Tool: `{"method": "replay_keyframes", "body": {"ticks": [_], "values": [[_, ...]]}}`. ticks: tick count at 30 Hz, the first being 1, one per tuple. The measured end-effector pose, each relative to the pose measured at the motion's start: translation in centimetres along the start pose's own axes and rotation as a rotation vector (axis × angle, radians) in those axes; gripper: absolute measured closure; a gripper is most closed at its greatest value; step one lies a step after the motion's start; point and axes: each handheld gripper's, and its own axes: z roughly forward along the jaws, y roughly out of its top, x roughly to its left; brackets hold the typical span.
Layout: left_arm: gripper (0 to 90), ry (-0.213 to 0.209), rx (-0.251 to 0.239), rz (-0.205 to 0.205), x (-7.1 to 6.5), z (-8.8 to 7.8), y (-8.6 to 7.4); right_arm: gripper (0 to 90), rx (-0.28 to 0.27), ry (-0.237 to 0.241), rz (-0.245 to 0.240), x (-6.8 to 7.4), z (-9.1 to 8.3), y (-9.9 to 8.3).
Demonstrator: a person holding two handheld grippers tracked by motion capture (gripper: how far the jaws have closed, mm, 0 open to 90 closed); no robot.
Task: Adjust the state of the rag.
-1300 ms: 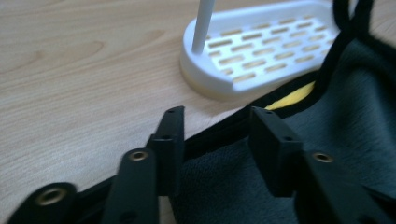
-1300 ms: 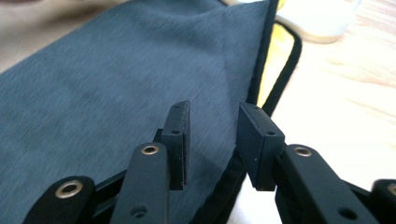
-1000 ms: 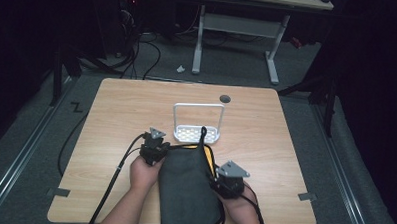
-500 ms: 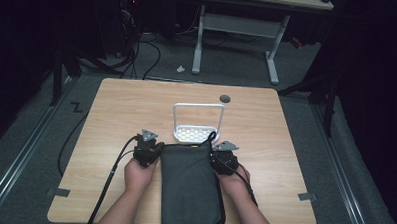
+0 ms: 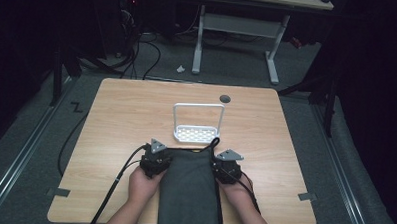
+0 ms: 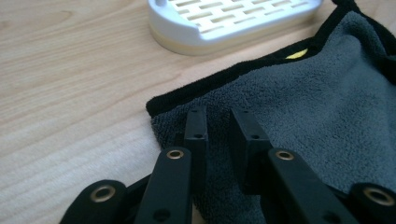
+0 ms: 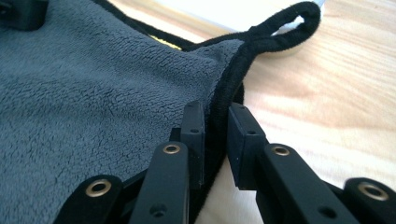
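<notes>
A dark grey towel (image 5: 188,191) with a black hem lies folded lengthwise on the wooden table (image 5: 121,119), its far edge just short of a white slotted rack (image 5: 197,134). My left gripper (image 5: 163,161) is at the towel's far left corner. Its jaws (image 6: 218,116) have just been opening and now stand apart over the flat cloth (image 6: 303,107). My right gripper (image 5: 216,165) is at the far right corner. Its jaws (image 7: 215,112) have been closing, and the raised black hem (image 7: 233,70) is pinched between them. A hanging loop (image 7: 299,18) sticks out past that corner.
The rack has a tall white wire handle (image 5: 198,107) and stands just beyond the towel. A dark round hole (image 5: 225,98) marks the table's far side. Black cables (image 5: 119,184) trail from the left gripper toward the near edge. Bare wood lies to the left and right.
The right hand came forward from the towel's side to its far right corner. The bunched far edge now lies flat. The left jaws opened off the left corner.
</notes>
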Motion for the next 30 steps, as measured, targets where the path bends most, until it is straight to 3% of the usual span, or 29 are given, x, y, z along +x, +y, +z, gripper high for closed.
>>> {"method": "replay_keyframes", "body": {"ticks": [9,18,24,30], "values": [[77.4,-0.056,0.011,0.023,-0.9,-1.2,-1.2,77.8,0.003,0.040,-0.016,0.6,-2.4,-2.0],[77.2,-0.082,0.006,0.040,-1.3,-1.8,-1.9,75.3,0.003,0.058,-0.025,1.3,-3.8,-3.2],[72.8,-0.076,-0.019,0.015,-0.8,-2.2,-1.8,73.6,-0.006,0.057,-0.026,1.2,-3.7,-3.3],[51.0,-0.073,-0.033,-0.076,1.2,-2.4,-1.6,73.1,-0.009,0.058,-0.027,1.2,-3.7,-3.3]]}}
